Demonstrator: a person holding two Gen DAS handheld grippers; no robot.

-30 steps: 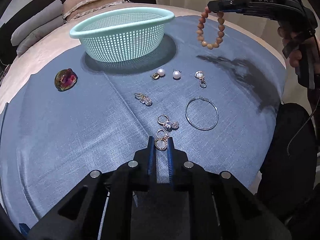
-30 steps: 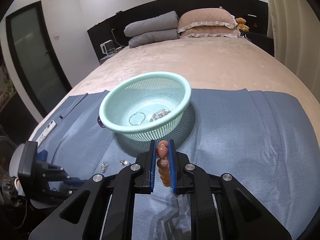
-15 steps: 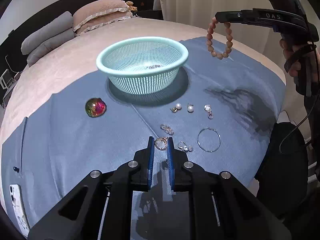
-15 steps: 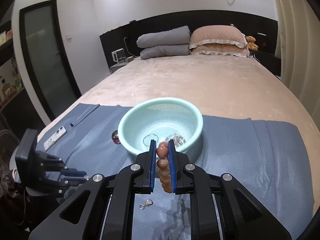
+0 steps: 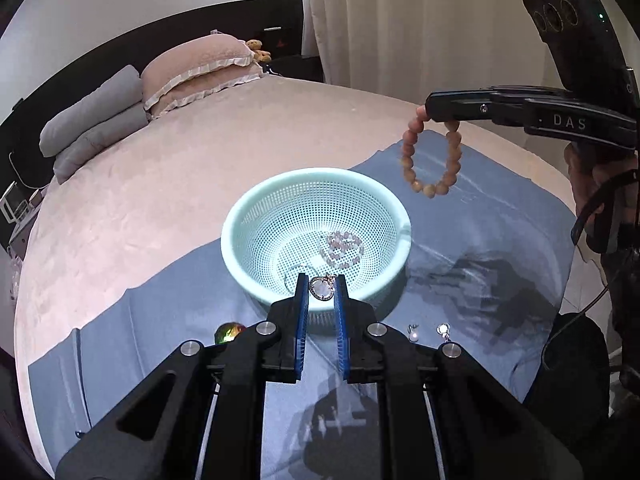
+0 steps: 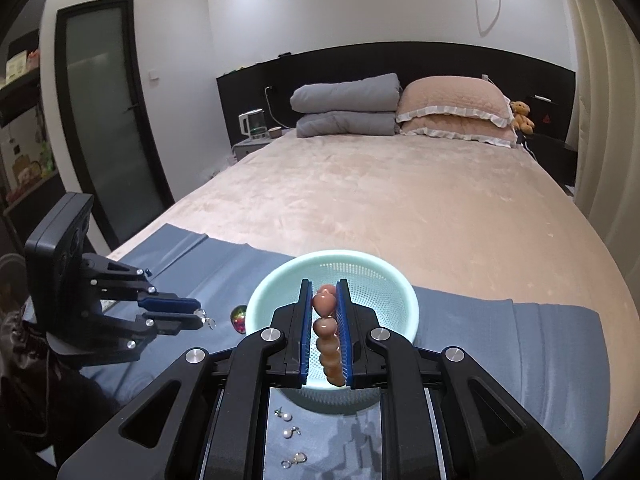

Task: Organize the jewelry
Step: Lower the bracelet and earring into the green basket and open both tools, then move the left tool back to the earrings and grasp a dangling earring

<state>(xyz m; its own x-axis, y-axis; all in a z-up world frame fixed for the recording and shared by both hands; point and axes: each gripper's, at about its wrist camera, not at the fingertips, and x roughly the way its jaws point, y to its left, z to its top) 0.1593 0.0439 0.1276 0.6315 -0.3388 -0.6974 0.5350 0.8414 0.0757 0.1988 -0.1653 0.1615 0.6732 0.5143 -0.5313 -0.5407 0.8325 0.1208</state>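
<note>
My left gripper [image 5: 321, 285] is shut on a small round gold earring [image 5: 322, 287] and holds it above the near rim of the mint green mesh basket [image 5: 248, 216]. A pale bead bracelet [image 5: 343, 249] and a thin hoop lie inside the basket. My right gripper [image 6: 325, 295] is shut on a brown bead bracelet [image 6: 326, 326], which hangs from it [image 5: 430, 164] high above the basket's [image 6: 408, 312] right side. The left gripper also shows in the right wrist view [image 6: 192, 314].
The basket stands on a blue cloth [image 5: 500, 216] spread over a beige bed. Pearl earrings [image 6: 286, 416] and a clasp earring [image 6: 294, 460] lie on the cloth near the basket. An iridescent brooch [image 5: 229, 332] lies to the left. Pillows [image 6: 452, 112] sit at the headboard.
Both grippers have risen and moved toward the basket. The left one has carried the earring from above the cloth to over the basket's near rim. The bracelet now hangs beside the basket.
</note>
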